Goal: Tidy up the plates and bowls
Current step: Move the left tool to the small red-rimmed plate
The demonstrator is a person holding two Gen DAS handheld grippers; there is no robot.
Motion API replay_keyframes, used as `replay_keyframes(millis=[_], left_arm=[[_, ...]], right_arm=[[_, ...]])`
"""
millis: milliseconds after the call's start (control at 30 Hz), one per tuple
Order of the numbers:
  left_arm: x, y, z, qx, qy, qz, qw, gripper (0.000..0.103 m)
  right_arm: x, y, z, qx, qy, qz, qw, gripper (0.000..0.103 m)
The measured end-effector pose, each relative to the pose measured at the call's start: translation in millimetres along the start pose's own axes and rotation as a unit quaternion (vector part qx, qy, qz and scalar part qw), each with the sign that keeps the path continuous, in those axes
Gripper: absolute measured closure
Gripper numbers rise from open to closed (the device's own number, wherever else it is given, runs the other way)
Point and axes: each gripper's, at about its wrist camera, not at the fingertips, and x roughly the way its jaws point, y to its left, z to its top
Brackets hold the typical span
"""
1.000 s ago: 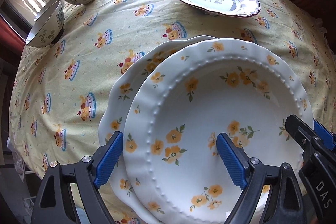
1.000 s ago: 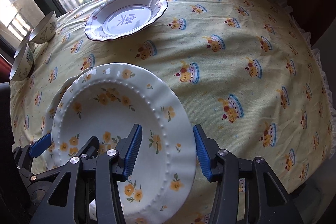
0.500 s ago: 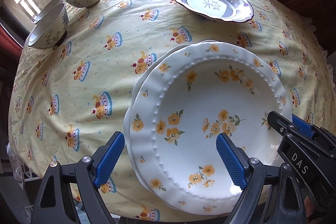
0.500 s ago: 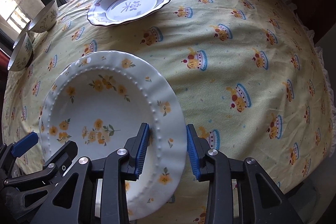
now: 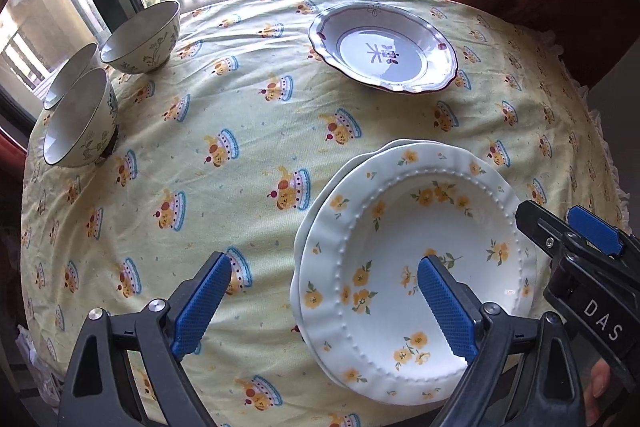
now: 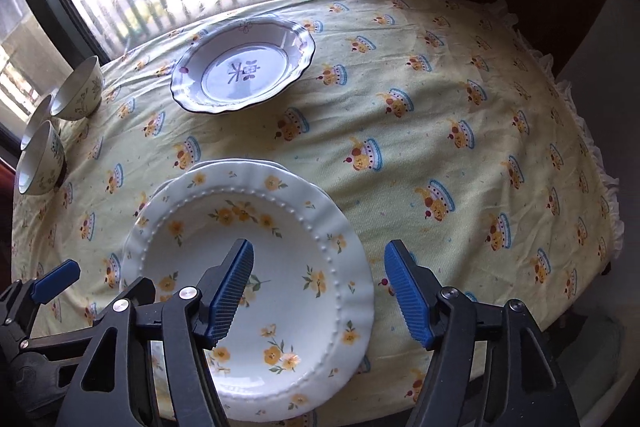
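A white plate with yellow flowers (image 5: 400, 227) (image 6: 280, 227) lies stacked on a matching plate (image 5: 360, 157) (image 6: 240, 163) near the table's front edge. My left gripper (image 5: 322, 307) hovers over the stack's left rim, its jaws opening wide and touching nothing. My right gripper (image 6: 320, 291) hangs above the right rim. Its jaws are opening, the rim is below the gap, and the pads are clear of it. Each gripper shows in the other's view, the right gripper (image 5: 556, 223) and the left gripper (image 6: 96, 283).
A purple-rimmed plate (image 5: 384, 51) (image 6: 244, 67) with a written character sits at the back by the window. Three patterned bowls (image 5: 140, 39) (image 6: 78, 91) stand at the far left edge. The yellow cake-print tablecloth (image 5: 240, 147) lies bare between them.
The right gripper first closed on the flowered plate's right rim, then opened and let go. The top plate slid into line with the lower one. Both grippers have risen and pulled back.
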Motion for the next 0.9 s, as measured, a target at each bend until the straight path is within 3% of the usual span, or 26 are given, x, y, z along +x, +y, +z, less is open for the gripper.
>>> replay_keyframes(millis=[133, 300, 400, 533, 900], left_arm=[[-15, 6, 18, 0.015, -0.015, -0.021, 0.9996, 0.005], [-23, 2, 44, 0.033, -0.047, -0.012, 0.9983, 0.004], [-25, 0, 61, 0.017, -0.065, -0.009, 0.9977, 0.004], [-22, -4, 87, -0.009, -0.085, 0.0, 0.9963, 0.004], [27, -20, 163, -0.06, -0.095, 0.051, 0.9924, 0.004]], right_arm=[[-16, 16, 13, 0.005, -0.02, 0.003, 1.0, 0.032], [-27, 31, 36, -0.002, -0.05, 0.005, 0.999, 0.032], [-27, 36, 56, -0.02, -0.059, -0.005, 0.998, 0.032], [-19, 30, 86, -0.021, -0.06, 0.019, 0.998, 0.032], [35, 18, 167, -0.046, -0.056, 0.045, 0.996, 0.032]])
